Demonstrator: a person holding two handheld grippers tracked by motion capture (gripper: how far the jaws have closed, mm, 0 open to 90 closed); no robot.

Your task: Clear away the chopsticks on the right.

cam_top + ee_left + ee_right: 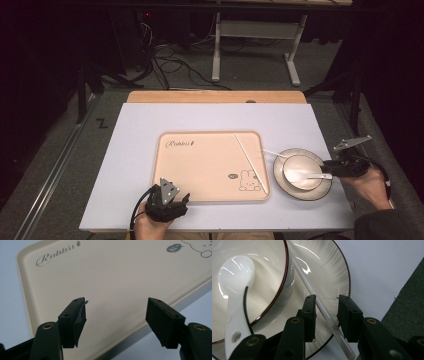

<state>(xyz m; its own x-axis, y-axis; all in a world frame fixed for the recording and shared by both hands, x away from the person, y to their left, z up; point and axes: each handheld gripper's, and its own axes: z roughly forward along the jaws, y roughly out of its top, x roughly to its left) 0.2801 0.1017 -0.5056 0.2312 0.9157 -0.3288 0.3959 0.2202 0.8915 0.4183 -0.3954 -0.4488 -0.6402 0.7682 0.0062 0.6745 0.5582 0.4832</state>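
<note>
A: On the right side of the table, the right gripper (pixel 325 315) hangs low over the plate (pixel 325 187), its jaws part-way apart with one white chopstick (pixel 322 307) lying between them.

B: Clamped on it?

A: I'd say not. There's a gap on each side; the chopstick lies nearer the one jaw, and I can't tell if it touches that pad. It rests slanted on the plate's rim, beside the bowl (pixel 269 290) that holds the spoon (pixel 234 295).

B: So which step is this?

A: The pick-up, I judge: the jaws straddle the chopstick but haven't closed. The next move calls for squeezing squarely onto it and lifting without it rolling off the glazed rim.

B: And the other hand?

A: The left gripper (pixel 116 315) waits at the near edge of the tray (pixel 120 280), jaws wide apart, nothing in them. A second chopstick (pixel 247 155) lies across the tray's right end
</note>
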